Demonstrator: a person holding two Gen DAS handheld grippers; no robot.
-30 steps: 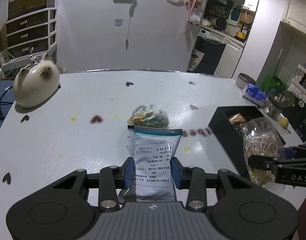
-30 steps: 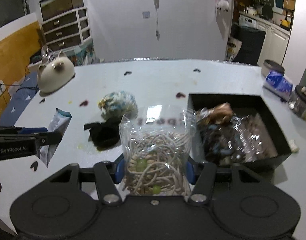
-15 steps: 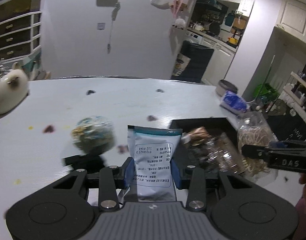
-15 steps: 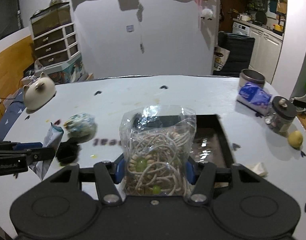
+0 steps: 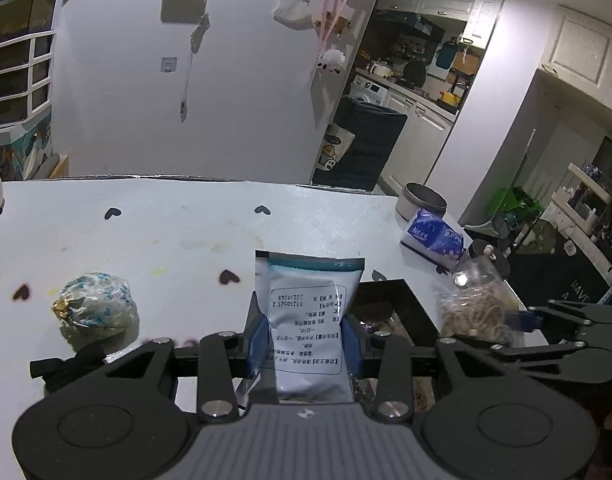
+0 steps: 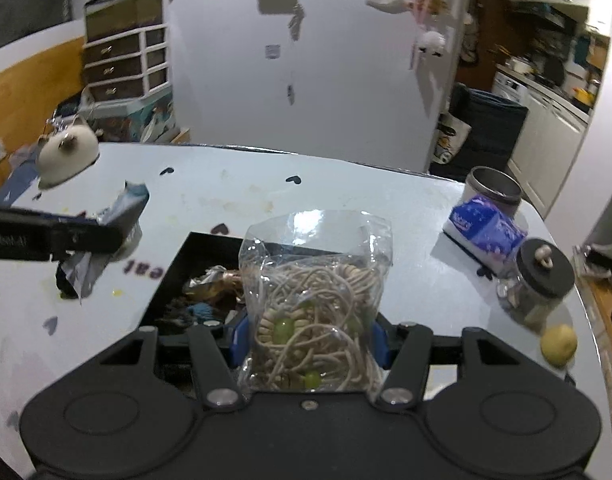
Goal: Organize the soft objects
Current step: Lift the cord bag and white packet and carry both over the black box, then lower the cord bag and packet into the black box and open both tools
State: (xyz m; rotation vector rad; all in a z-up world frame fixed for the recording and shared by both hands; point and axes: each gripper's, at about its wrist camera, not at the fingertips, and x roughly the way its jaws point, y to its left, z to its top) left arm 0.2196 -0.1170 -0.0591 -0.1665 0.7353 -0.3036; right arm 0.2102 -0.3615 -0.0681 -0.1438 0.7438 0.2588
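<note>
My left gripper (image 5: 304, 342) is shut on a white and teal sachet (image 5: 306, 316) with printed text, held above the near left part of the black box (image 5: 401, 300). My right gripper (image 6: 307, 338) is shut on a clear bag of cord and beads (image 6: 313, 300), held over the near edge of the black box (image 6: 178, 264), which holds several wrapped items. A blue-white wrapped ball (image 5: 96, 310) and a black cloth (image 5: 68, 366) lie on the table left of the box. The right gripper and its bag show in the left wrist view (image 5: 475, 312).
White table (image 5: 166, 232) with heart stickers. A blue tissue pack (image 6: 487, 228), a metal tin (image 6: 493, 190), a dark-lidded jar (image 6: 539, 280) and a lemon (image 6: 557, 344) stand at the right. A cat-shaped ornament (image 6: 68, 152) sits far left.
Both grippers have moved right and forward with their loads, from beside the box to over it. The wrapped ball and black cloth now lie further left in view.
</note>
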